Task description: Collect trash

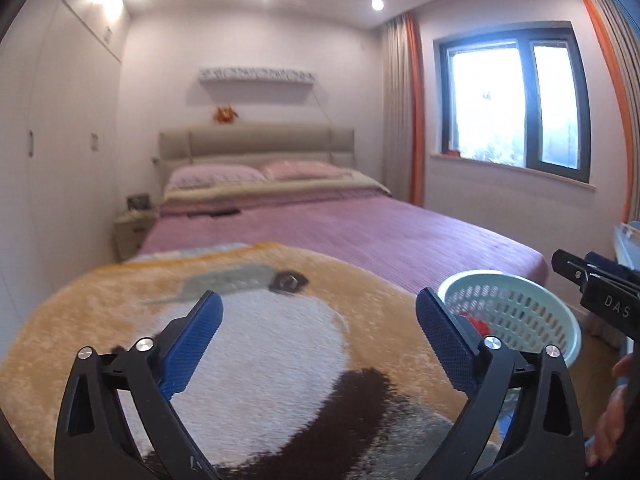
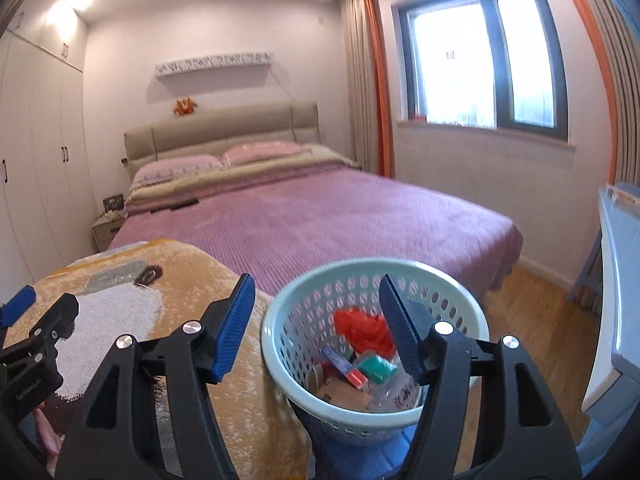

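With both sets of jaws spread and nothing between them, I see my left gripper [image 1: 320,344] low in its frame over the plush blanket [image 1: 260,344] and my right gripper [image 2: 316,328] above the pale basket [image 2: 456,276] — trash [image 2: 362,330] piled inside, lower centre, beside the pink bed [image 2: 320,216].

The blanket [image 2: 132,300] lies across the foot of the bed [image 2: 320,216], toward its left corner. Behind it, two pillows [image 2: 180,168] lie side by side against the headboard [image 2: 220,128]. A nightstand [image 2: 106,228] stands left of the bed, with the wardrobe [image 2: 36,152] along the left wall. The window [image 2: 484,56] is in the right wall. The basket [image 2: 460,284] stands on the floor at the foot edge, right of the blanket. Trash [image 2: 360,328] lies in the basket. My left gripper [image 1: 320,344] is over the blanket; my right gripper [image 2: 316,328] is over the basket's near rim.
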